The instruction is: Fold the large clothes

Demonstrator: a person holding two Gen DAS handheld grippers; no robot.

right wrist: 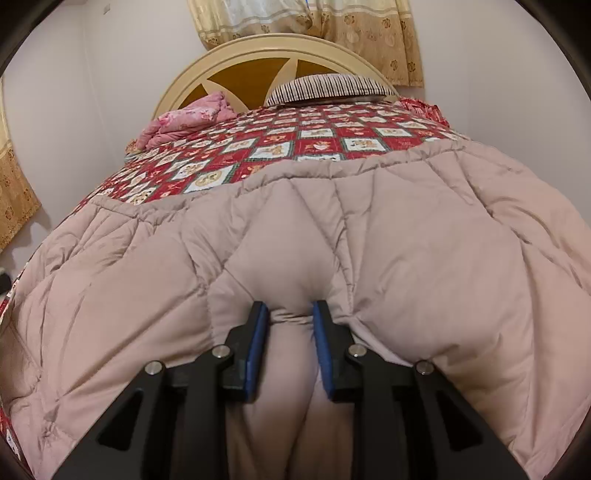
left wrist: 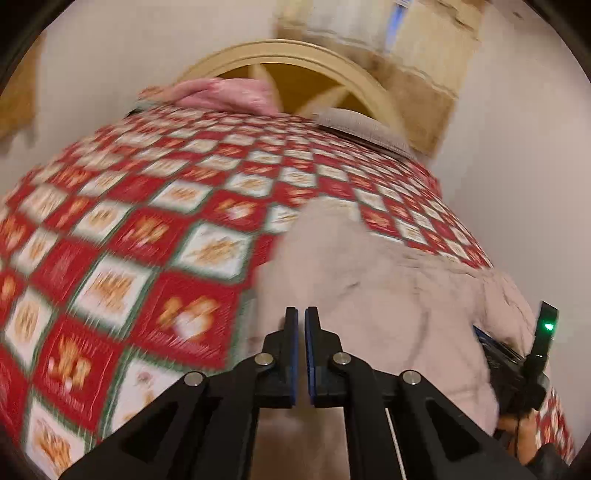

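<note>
A big beige padded garment [right wrist: 424, 251] lies spread over the near half of a bed. My right gripper [right wrist: 290, 306] is shut on it, its blue pads pinching a raised fold at the near edge. In the blurred left wrist view the garment [left wrist: 388, 280] bulges just ahead and to the right. My left gripper [left wrist: 301, 310] is shut, with only a thin slit between its pads. I see no cloth in that slit. At the right edge of that view a green light [left wrist: 549, 326] marks the other gripper, set against the garment's near right part.
The bed has a red and white checked bedspread [right wrist: 295, 140]. A crumpled pink blanket [right wrist: 184, 118] and a striped pillow [right wrist: 332, 86] lie by the cream headboard [right wrist: 258, 48]. Beige curtains [right wrist: 332, 22] hang behind, and walls stand close on both sides.
</note>
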